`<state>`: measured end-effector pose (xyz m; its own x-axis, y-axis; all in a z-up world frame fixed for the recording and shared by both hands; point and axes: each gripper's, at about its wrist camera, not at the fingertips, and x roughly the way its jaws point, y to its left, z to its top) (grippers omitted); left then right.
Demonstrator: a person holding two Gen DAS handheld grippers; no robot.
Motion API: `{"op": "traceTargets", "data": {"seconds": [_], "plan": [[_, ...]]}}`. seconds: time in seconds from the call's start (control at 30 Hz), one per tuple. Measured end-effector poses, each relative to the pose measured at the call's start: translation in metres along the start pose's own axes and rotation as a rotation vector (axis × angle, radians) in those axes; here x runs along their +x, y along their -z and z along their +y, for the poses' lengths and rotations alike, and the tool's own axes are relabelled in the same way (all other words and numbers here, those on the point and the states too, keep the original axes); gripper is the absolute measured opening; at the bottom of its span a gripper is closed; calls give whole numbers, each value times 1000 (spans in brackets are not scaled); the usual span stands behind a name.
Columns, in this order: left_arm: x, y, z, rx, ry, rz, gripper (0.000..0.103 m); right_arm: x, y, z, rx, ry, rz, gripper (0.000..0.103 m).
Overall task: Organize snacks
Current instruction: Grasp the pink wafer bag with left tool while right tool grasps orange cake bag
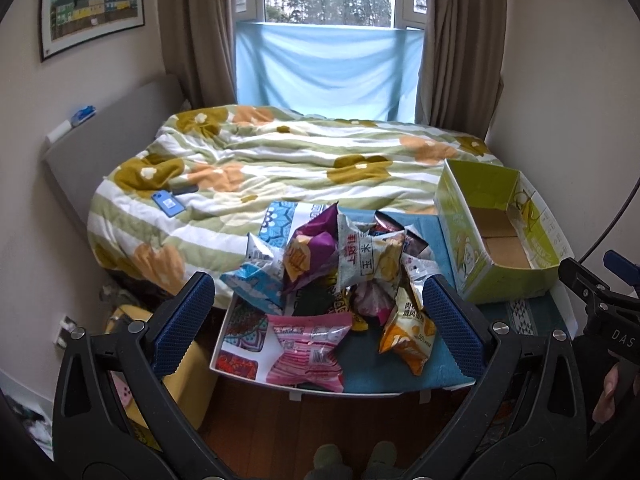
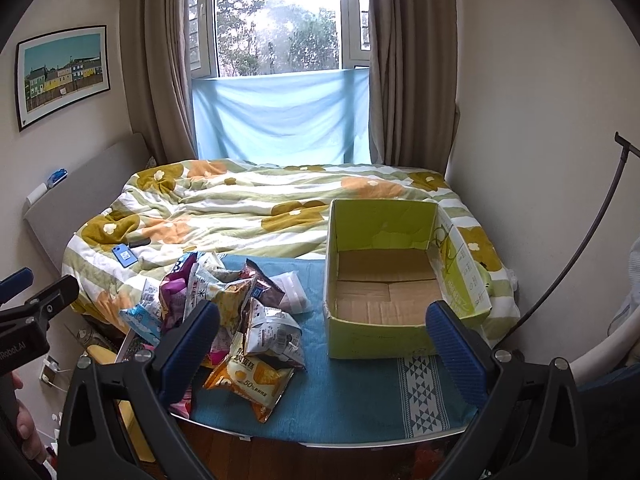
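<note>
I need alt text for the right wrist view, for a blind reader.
An open right gripper faces an empty green cardboard box on a blue cloth, with a pile of snack packets left of it. Behind lies a flowered bed.

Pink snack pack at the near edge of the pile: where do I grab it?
Probably pinch the pink snack pack at its narrow middle, coming from above with the left gripper. It lies flat, alone at the front, ends flared.
</note>
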<state>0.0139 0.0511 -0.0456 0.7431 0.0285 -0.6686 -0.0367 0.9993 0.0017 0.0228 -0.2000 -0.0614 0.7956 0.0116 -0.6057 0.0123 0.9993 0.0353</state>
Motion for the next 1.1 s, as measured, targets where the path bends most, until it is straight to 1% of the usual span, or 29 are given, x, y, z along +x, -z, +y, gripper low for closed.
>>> {"op": "traceTargets", "data": {"seconds": [0.13,0.27,0.4,0.5,0.63,0.83,0.93,1.03,1.1], "plan": [[28,20,19,4,27,68,103,21,18,7,18,-36,68,103],[67,44,32,3,52,146,103,44,37,14,33,-74,126,103],[107,71,37,13,83,203,103,69,60,23,7,-98,173,103],[130,87,38,35,98,237,103,90,78,32,-30,-128,202,103],[155,101,36,61,103,261,103,118,100,48,-119,-155,222,103],[193,117,31,54,122,319,103,161,123,61,-184,-210,254,103],[210,124,27,62,121,345,103,179,135,66,-228,-226,253,103],[221,129,24,65,123,360,102,193,145,72,-303,-233,247,103],[227,131,23,60,129,373,100,201,148,75,-349,-235,249,103]]}}
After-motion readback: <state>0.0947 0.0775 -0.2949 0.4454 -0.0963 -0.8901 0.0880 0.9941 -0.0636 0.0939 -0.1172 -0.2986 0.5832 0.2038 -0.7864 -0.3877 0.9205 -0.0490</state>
